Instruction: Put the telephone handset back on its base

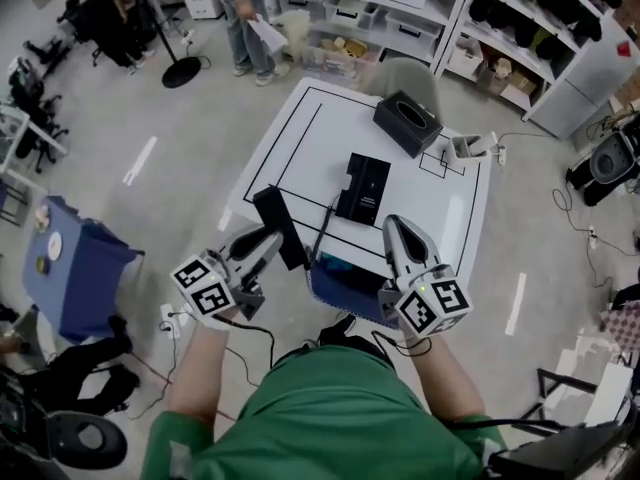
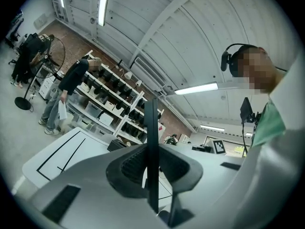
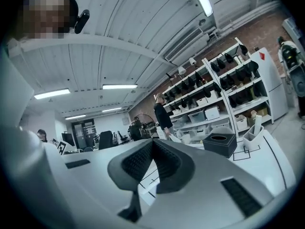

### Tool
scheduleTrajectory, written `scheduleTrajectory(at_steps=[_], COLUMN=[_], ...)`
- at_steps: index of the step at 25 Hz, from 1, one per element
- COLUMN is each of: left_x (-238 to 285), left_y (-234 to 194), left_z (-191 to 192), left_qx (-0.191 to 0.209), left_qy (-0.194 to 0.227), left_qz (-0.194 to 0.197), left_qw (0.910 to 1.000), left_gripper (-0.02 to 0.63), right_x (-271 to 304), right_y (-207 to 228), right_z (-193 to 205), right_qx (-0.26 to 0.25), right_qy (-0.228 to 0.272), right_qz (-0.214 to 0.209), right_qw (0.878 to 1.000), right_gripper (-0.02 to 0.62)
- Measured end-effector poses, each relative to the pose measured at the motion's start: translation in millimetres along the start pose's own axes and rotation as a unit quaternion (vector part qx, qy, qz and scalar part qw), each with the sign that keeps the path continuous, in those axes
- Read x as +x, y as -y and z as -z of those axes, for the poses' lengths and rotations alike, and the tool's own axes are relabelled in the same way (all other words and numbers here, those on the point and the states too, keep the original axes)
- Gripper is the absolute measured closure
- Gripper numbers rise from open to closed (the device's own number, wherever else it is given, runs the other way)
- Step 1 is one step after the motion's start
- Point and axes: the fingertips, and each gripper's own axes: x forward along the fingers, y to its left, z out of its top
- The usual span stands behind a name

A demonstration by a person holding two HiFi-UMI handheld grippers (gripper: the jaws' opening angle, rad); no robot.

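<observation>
Now | left tongs point(image 1: 270, 245) clamp handset point(image 1: 275, 213) | right tongs point(image 1: 397, 228) closed, empty | base point(image 1: 363, 186) ahead

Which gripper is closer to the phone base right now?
Right. The right gripper sits just short of the telephone base, at its near right corner, jaws shut and empty. The left gripper, shut on the handset, is further off to its left.
</observation>
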Motion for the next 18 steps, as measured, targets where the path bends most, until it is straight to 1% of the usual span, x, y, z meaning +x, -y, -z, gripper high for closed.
scheduleTrajectory(at_steps=[4,10,14,18], left_x=[30,75,103,125], left_y=[-17,-35,-51,-63], left_z=[13,26,31,45], left_qx=[-0.012,-0.039,-0.043,-0.046], left_qy=[-0.031,-0.066,-0.092,-0.135], left_qz=[0.003,0.035,0.069,0.105], left_qw=[0.9994,0.9964,0.9924,0.9842], left_gripper=[0.525,0.525,0.525,0.525], right_x=[8,8,7,3], right_y=[30,65,84,93], right_z=[2,2,2,9], right_qx=[0.019,0.039,0.040,0.044], right_qy=[-0.003,0.000,0.008,0.002], right_qz=[0.004,0.020,0.041,0.072], right_qw=[1.000,0.999,0.998,0.996], right_gripper=[0.572,0.572,0.572,0.572])
